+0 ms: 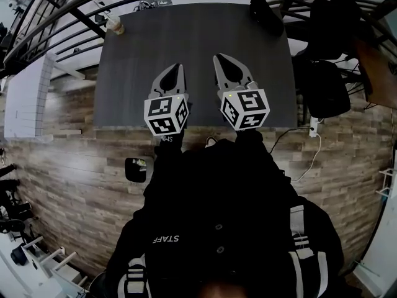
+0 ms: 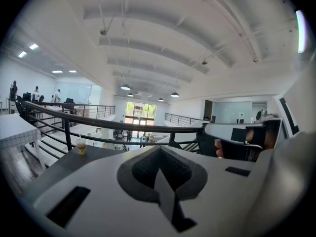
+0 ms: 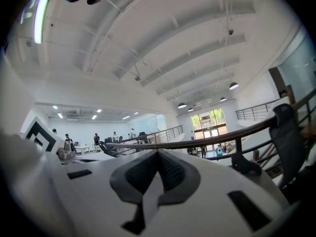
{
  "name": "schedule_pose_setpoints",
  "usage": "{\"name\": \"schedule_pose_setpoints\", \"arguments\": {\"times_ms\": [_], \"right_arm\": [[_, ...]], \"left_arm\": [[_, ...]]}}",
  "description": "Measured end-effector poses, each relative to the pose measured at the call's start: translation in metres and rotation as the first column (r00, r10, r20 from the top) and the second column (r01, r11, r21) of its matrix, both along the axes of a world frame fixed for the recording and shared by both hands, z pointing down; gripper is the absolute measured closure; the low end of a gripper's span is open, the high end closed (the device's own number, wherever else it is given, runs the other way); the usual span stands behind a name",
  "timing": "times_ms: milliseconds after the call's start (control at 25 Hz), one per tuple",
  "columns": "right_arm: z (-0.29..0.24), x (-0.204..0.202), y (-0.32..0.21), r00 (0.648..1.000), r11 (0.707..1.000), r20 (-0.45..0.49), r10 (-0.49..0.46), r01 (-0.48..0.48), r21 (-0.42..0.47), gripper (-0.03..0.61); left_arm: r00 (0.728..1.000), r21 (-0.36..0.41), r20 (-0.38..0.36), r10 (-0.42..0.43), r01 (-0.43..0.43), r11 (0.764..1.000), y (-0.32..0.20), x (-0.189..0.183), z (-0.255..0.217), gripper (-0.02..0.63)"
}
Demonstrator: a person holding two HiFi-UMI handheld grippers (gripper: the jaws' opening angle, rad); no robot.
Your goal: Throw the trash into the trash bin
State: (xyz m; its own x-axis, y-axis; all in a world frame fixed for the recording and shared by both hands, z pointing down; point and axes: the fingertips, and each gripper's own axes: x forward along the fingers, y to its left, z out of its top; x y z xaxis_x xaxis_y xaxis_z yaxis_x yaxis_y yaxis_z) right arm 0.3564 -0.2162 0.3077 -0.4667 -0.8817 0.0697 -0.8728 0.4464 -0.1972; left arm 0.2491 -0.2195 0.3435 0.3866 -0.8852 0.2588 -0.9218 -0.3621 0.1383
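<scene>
- Floor [image 1: 68,166] of wood-look planks fills the lower and left part of the head view, under a person in a black jacket [image 1: 217,228].
- Dark table [image 1: 198,36] spans the upper middle of that view; a curved black railing [image 1: 93,5] runs behind its far edge.
- Black chair [image 1: 325,85] stands at the upper right, just beside the table's right edge.
- Left gripper [image 1: 176,68] hangs over the table's near edge, left of centre; in its own view the jaws [image 2: 159,149] are pressed together with nothing between them.
- Right gripper [image 1: 218,58] sits just beside it, right of centre, pointing the same way; its jaws [image 3: 158,152] are likewise closed and empty.
- Small dark container [image 1: 135,169] lies on the floor at lower left of the grippers; whether it is the bin I cannot tell.
- Cup [image 1: 114,25] with a straw, the trash, stands upright at the table's far left corner, well apart from both grippers; it shows at middle left in the left gripper view [image 2: 81,146].
</scene>
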Motion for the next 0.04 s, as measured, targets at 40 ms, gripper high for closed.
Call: {"name": "schedule_pose_setpoints", "arguments": {"times_ms": [40], "right_arm": [[0.0001,0.0001,0.0006,1.0,1.0,0.002,-0.001,0.001,-0.001,0.563]], "left_arm": [[1.0,0.0,0.002,0.0,0.0,1.0,0.0005,0.0002,-0.0002,0.614]]}}
